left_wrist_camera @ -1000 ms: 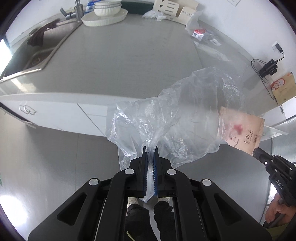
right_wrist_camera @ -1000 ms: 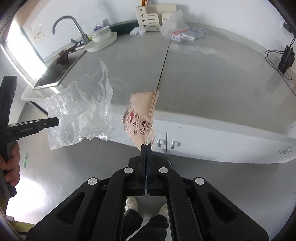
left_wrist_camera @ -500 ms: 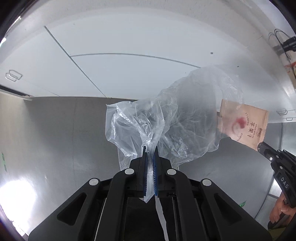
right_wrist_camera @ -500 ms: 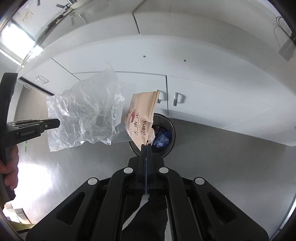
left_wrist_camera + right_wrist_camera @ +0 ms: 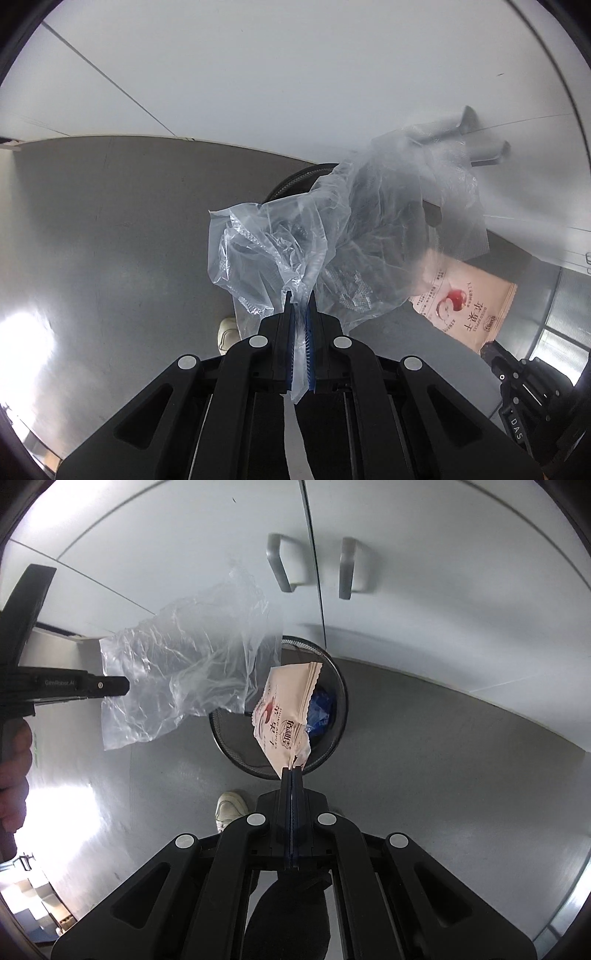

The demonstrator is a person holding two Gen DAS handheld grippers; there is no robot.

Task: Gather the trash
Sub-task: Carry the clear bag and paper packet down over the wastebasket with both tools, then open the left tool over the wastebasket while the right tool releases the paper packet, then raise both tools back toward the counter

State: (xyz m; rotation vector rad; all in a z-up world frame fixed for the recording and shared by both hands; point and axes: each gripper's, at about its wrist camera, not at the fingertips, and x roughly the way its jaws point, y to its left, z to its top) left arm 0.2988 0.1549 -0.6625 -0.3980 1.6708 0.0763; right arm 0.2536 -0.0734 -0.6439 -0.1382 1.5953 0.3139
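Observation:
My left gripper is shut on a crumpled clear plastic bag, held above the floor; the bag also shows in the right wrist view, left of the bin. My right gripper is shut on a beige snack packet with a red apple print, hanging over the black mesh trash bin. The packet shows at the right in the left wrist view. The bin's rim peeks out behind the clear bag. Blue trash lies inside the bin.
White cabinet doors with two metal handles stand right behind the bin. The grey floor spreads around it. My white shoe is on the floor just before the bin. The left gripper body is at the left.
Both grippers have tilted down from the countertop toward the floor and moved closer to the bin. The packet now hangs over the bin opening, with the clear bag beside it.

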